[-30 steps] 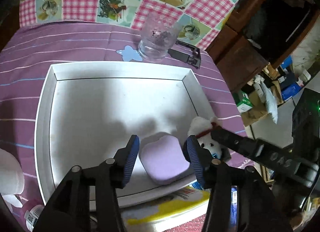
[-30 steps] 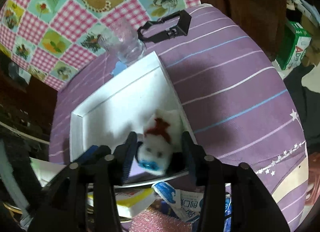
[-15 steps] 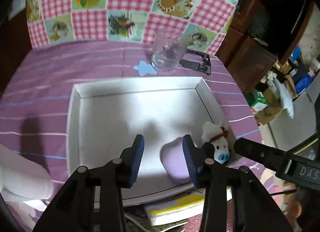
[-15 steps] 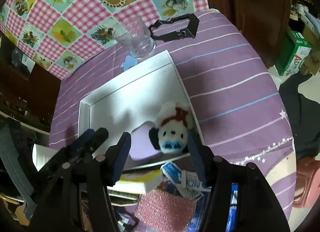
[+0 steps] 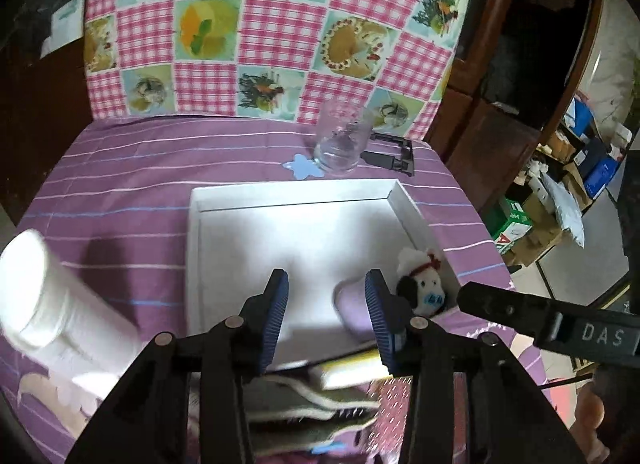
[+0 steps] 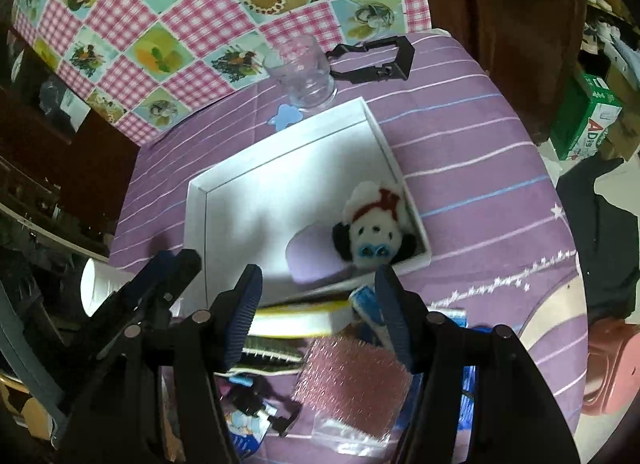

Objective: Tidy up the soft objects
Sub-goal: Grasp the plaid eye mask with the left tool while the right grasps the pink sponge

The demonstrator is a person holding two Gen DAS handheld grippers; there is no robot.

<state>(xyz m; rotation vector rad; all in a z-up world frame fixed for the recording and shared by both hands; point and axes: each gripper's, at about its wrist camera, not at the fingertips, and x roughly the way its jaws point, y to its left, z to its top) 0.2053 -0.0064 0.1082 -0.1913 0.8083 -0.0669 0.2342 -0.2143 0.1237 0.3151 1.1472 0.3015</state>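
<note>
A purple striped surface [image 5: 132, 184] carries a white tray [image 6: 196, 220] with a glass [image 6: 306, 72] at its 12 o'clock. Inside, at the tray's 4 o'clock corner, the plush toy [image 6: 372, 224] lies touching the lilac pad [image 6: 312, 254]. The left gripper [image 5: 324, 312] and right gripper [image 6: 318, 306] both hover spread and empty. Clutter crowds the tray's 6 o'clock edge, so a careless reach there could knock the tray or snag the pink brush [image 6: 352, 380].

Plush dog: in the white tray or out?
In. The plush dog lies inside the white tray, against its right wall, touching the purple pad.
</note>
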